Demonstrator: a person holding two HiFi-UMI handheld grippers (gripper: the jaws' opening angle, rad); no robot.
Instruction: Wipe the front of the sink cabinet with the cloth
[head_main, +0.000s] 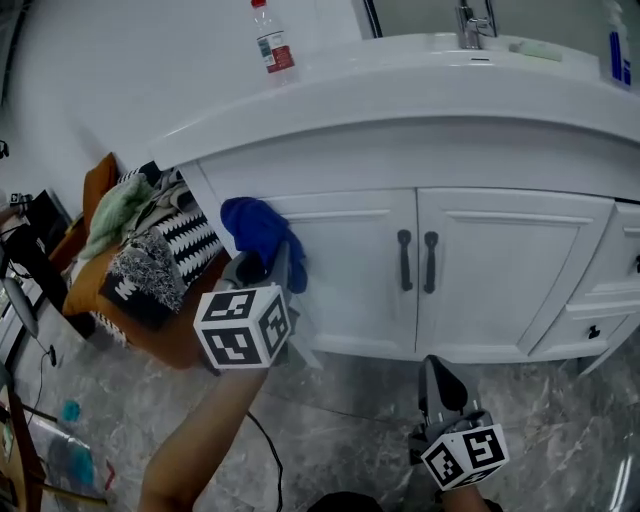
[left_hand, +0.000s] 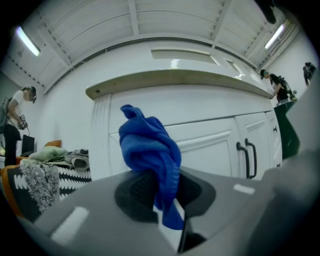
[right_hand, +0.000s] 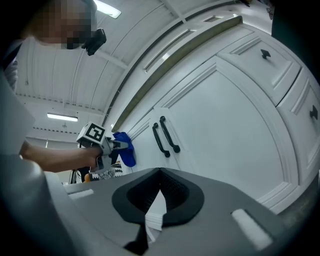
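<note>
Cloth (head_main: 258, 228) in left gripper (head_main: 263, 264) at cabinet door (head_main: 352, 272), laundry heap (head_main: 148, 248) beside

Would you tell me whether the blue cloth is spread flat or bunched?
Bunched: the cloth is a crumpled wad clamped by the left gripper.

The blue cloth (head_main: 258, 230), bunched and drooping, is pinched between the left gripper's (head_main: 262, 268) jaws before the upper left corner of the white sink cabinet (head_main: 500, 280) front. It sits at about nine o'clock from the two upright black door handles (head_main: 417, 260). Whether it touches the panel is unclear.
</note>
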